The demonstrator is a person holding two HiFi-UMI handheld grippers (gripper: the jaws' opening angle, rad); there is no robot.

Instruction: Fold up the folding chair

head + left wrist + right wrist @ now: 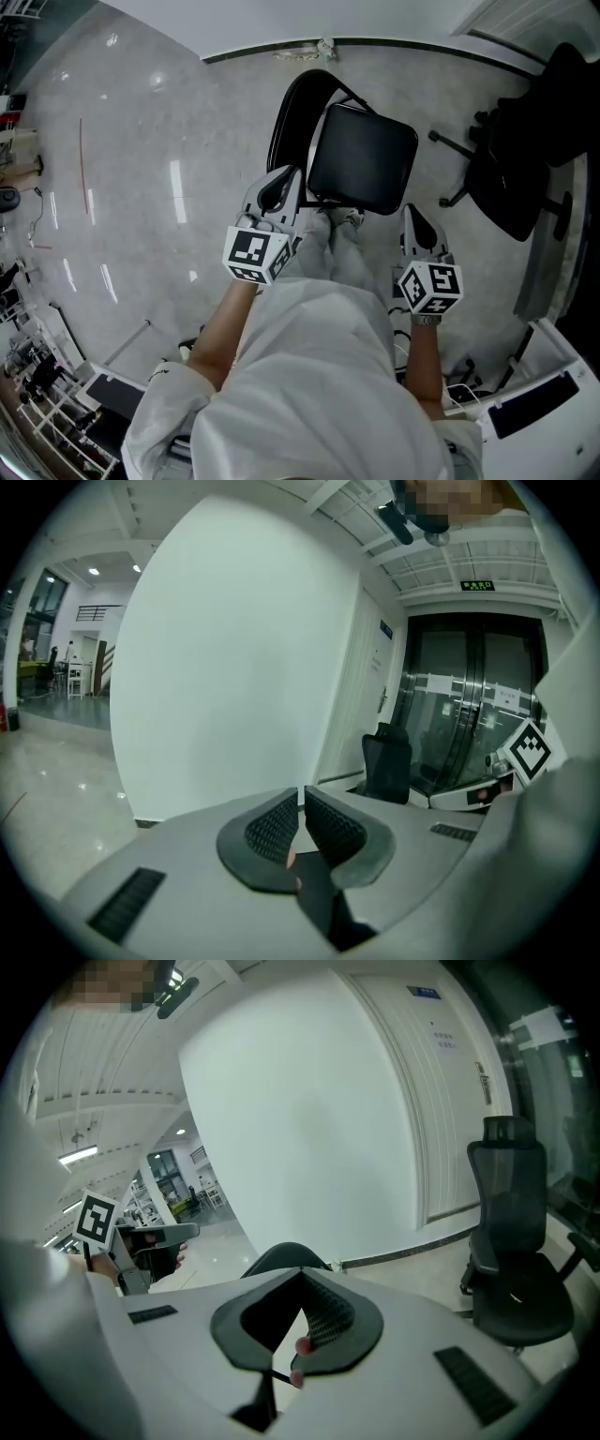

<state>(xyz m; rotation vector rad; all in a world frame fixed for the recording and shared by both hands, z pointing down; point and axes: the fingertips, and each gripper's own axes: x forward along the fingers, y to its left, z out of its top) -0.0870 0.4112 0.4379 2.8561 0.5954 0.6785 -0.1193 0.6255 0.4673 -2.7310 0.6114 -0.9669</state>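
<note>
- While both grippers hung low in front of me, the folding chair [361, 159] stood unfolded on the floor [141, 169] just ahead. Its black seat was flat and its backrest hoop [298, 98] sat on the far side.
- Left gripper [284, 183]: jaws shut, pads together, nothing between them.
- Right gripper [412, 217]: jaws likewise shut and empty.
- Key relation: the seat lay between the two grippers and slightly beyond them, with its front edge toward me. The chair's front-to-back axis ran away from me, skewed a little to the left.
- Left gripper was the nearer, just beside the seat's left front corner and frame. I couldn't tell if it was touching.
- Right gripper was near the right front corner but apart from it.
- My judgement: task not yet begun. The next move needs one jaw pair opened for a grip on the seat edge or backrest, so the seat can swing up.
- Head view gave the only full layout: chair, both grippers, and a black office chair [525, 150] well apart on the right.
- Left gripper view [302, 822] showed no folding chair at all, only wall, glass doors, the office chair [386, 766] and the other gripper's marker cube [530, 749].
- Right gripper view [300, 1312] showed the backrest's curved top [281, 1254] right over its jaws, plus the office chair [511, 1260].
</note>
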